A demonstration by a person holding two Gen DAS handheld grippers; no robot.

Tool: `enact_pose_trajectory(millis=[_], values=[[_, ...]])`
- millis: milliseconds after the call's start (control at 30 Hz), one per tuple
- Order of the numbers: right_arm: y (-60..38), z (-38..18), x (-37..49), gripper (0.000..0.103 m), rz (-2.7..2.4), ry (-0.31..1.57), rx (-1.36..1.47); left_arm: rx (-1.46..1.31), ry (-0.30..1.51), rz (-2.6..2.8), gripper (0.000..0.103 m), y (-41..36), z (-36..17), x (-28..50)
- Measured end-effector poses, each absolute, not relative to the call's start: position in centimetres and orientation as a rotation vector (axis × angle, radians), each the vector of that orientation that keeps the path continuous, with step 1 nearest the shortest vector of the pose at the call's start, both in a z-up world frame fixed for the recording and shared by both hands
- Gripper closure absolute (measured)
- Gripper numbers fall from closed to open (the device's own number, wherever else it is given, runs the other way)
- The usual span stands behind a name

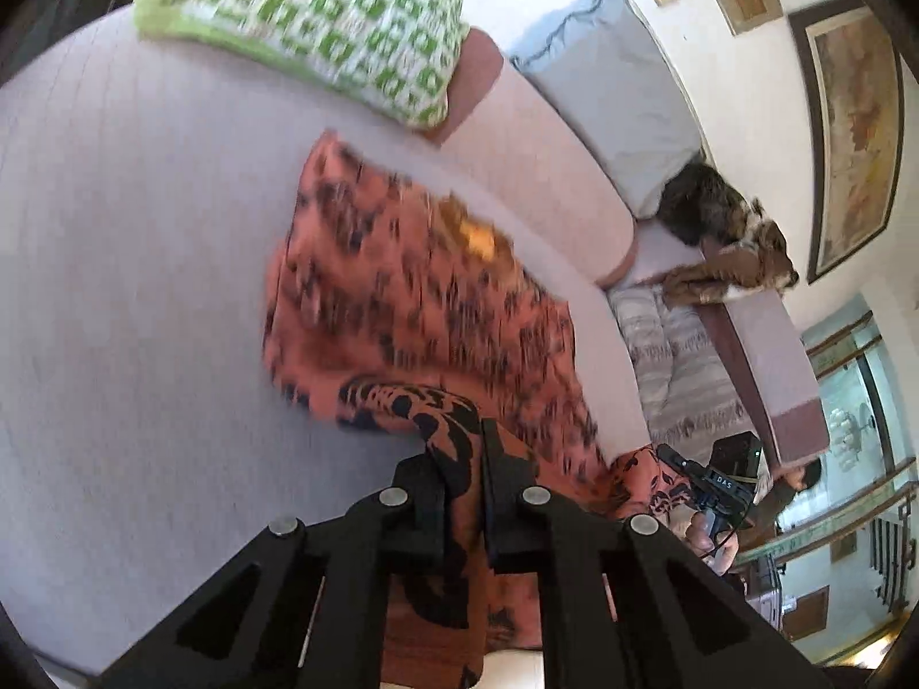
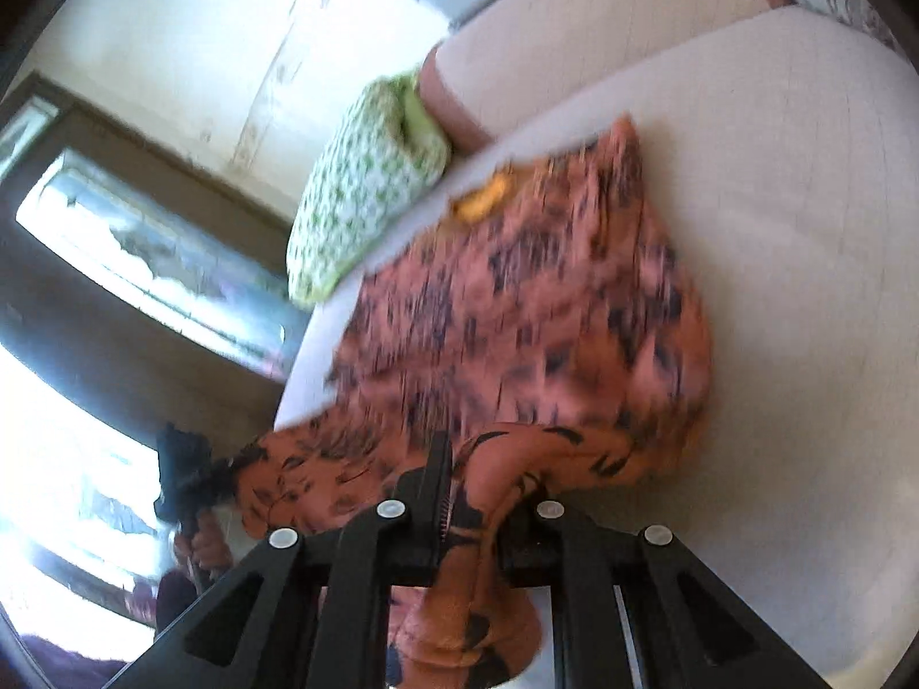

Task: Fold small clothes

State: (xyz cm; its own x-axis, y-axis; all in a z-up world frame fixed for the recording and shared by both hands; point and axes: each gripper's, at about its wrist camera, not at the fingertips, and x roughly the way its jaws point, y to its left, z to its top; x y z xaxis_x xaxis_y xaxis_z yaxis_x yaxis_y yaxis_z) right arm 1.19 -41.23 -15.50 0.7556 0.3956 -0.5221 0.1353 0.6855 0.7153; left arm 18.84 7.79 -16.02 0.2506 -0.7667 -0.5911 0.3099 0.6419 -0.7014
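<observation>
1. The orange garment (image 1: 413,310) with dark blotches lies spread on the pale sofa seat (image 1: 143,287), its far part flat against the cushion, its near edge lifted off the seat; a small yellow label (image 1: 477,238) shows near its far end.
2. The left gripper (image 1: 462,494) is clamped narrow on one bunch of the near edge; cloth runs between its jaws and hangs below them.
3. The right gripper (image 2: 471,508) is likewise pinched tight on another part of the same edge; the garment (image 2: 517,310) stretches away from it across the seat.
4. Judged from this, the fold is only starting: both corners are gripped and raised, but no part is laid over another yet; carrying the edge across, setting it down and smoothing are all left.
5. Around it: a green-and-white cushion (image 1: 310,17) sits just beyond the garment; a dog (image 1: 723,229) lies well apart on the sofa back.
</observation>
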Motion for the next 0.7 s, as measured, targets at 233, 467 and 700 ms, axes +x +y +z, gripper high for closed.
enact_pose_trajectory(millis=[233,467,700], values=[[-49.3,-13.4,12.6,0.089,0.06,0.631,0.916,-0.454,1.107,-0.708,0.094,1.7,-14.7,32.1],[-55.8,-22.4,22.8,0.085,-0.081,0.739,1.177,-0.546,1.332,-0.496,0.092,-2.0,-25.9,42.7],[-58.2,-26.1,19.9,0.066,0.045,0.525,1.4,-0.855,1.077,-0.497,0.061,3.6,-25.4,39.3]])
